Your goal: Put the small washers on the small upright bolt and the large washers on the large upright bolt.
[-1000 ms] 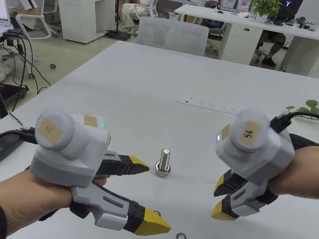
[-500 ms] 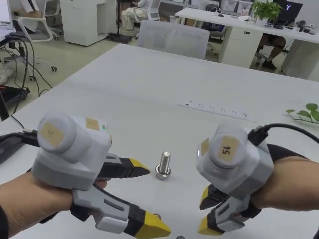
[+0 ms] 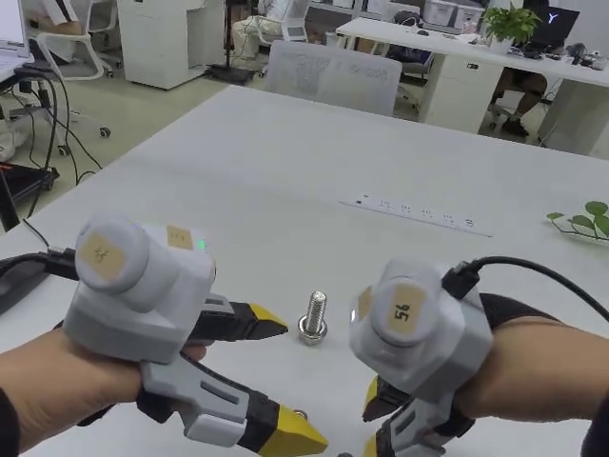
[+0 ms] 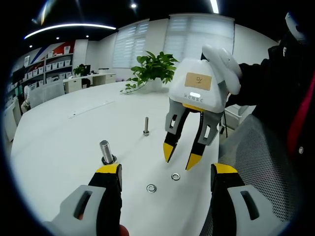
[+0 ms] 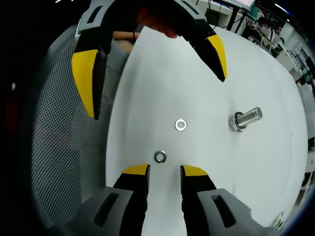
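White workbench [image 3: 285, 152], right tongs [image 5: 165, 170] (labelled "56") narrowly parted, left tongs [image 4: 166, 170] wide apart.

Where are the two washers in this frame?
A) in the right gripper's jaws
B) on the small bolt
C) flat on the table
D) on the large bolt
C: both washers lie flat on the table, just ahead of the right gripper and its open jaws.

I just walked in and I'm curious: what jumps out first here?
The yellow-tipped left tongs and right tongs, both open, hover low over the white table. Between them a shiny large bolt stands upright, and two washers lie flat near the right tongs' tips.
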### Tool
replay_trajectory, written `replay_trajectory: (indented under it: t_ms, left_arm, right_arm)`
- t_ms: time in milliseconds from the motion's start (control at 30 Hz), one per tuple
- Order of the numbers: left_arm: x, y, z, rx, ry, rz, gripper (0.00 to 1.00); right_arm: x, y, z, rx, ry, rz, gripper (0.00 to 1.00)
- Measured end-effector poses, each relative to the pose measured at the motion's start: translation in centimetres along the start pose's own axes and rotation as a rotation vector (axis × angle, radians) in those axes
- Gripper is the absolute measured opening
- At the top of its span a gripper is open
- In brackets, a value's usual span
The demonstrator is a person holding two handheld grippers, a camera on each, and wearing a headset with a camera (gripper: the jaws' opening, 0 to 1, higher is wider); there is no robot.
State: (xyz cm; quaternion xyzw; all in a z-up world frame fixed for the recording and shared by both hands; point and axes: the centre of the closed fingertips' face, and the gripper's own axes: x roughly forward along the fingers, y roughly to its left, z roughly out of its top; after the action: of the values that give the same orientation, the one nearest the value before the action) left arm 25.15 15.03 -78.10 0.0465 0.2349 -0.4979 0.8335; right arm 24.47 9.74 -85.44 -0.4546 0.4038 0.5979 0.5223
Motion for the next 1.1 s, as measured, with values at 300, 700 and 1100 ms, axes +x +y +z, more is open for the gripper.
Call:
replay_trajectory:
  t_ms: [300,700,1100]
  left_arm:
    - [-0.1,0.0,0.1,0.001,-0.003,0.003,0.73]
    - [-0.1,0.1,0.1,0.002,-0.005,0.004,0.73]
    - [-0.1,0.3,0.3,0.000,-0.008,0.006,0.73]
  right_arm:
    - [0.8,0.4,0.2,-0.010,0.009,0.016,0.25]
    - [2.1,0.5,0.1,-0.007,0.013,0.031,0.25]
    - [2.6,0.2,0.0,-0.016,0.021,0.024,0.24]
